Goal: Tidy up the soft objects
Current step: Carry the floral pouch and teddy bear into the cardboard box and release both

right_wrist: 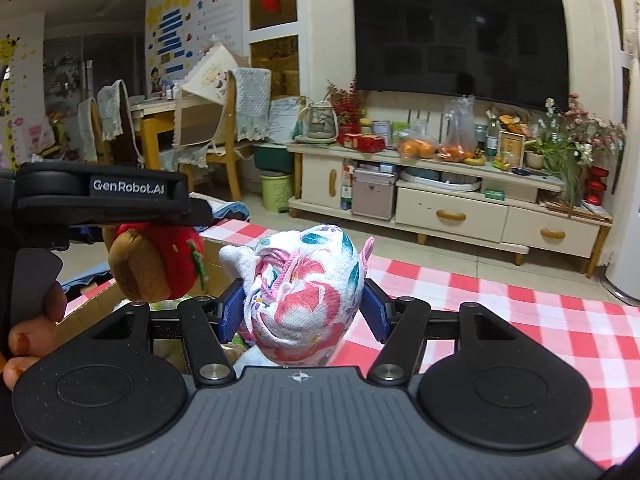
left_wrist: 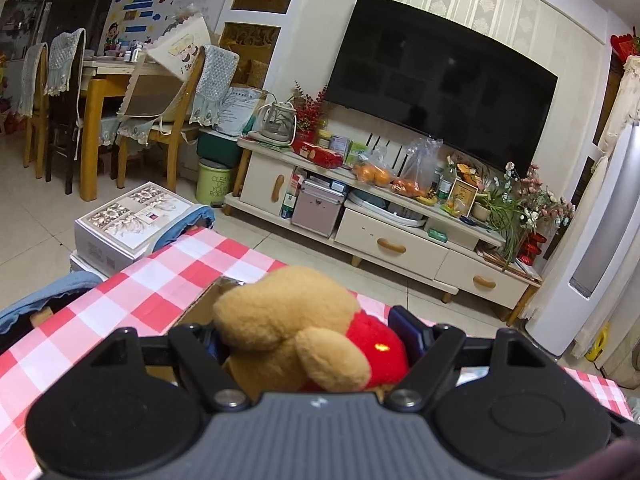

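A tan and red plush toy (left_wrist: 288, 312) sits squeezed between the blue pads of my left gripper (left_wrist: 308, 332), held above an open cardboard box (left_wrist: 200, 304) on the red-and-white checked tablecloth (left_wrist: 132, 288). In the right wrist view, my right gripper (right_wrist: 304, 310) is shut on a white floral drawstring pouch (right_wrist: 308, 292) with a pink cord. To its left hangs the same plush toy (right_wrist: 160, 264), under the left gripper's upper finger (right_wrist: 192, 212). The cardboard box (right_wrist: 92, 308) lies below both loads; its inside is mostly hidden.
A person's hand (right_wrist: 24, 336) grips the left handle. Beyond the table's far edge are a patterned box (left_wrist: 132, 216) on a low stand, a green bin (left_wrist: 214, 184), wooden dining chairs (left_wrist: 168, 112), and a cluttered TV cabinet (left_wrist: 392, 240) under a dark TV (left_wrist: 440, 80).
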A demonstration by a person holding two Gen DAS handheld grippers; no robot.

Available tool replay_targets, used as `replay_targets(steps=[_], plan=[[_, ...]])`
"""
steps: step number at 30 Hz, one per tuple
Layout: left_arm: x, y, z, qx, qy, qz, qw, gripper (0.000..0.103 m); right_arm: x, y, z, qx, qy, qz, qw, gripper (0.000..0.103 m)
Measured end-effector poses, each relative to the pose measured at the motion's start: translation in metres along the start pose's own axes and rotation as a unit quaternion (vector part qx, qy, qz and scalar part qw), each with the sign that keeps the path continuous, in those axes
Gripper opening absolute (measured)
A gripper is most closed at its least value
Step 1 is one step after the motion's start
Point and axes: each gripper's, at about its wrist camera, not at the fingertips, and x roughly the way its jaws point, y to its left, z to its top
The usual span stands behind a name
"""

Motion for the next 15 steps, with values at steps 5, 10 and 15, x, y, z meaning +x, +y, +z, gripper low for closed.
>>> replay_targets(steps=[5,10,15], plan=[[0.006,0.001,0.001,0.006,-0.002,0.001,1.0,0.078,0.01,0.009,0.003,-0.012,0.008,0.017,1.0,0.076],[0.013,0.001,0.002,0.008,0.0,0.01,0.9999,0.078,0.015,0.007,0.001,-0.023,0.021,0.032,0.999,0.076],[0.021,0.001,0.002,0.008,0.011,0.009,0.9999,0.079,0.025,0.01,0.002,-0.03,0.039,0.049,0.998,0.077]])
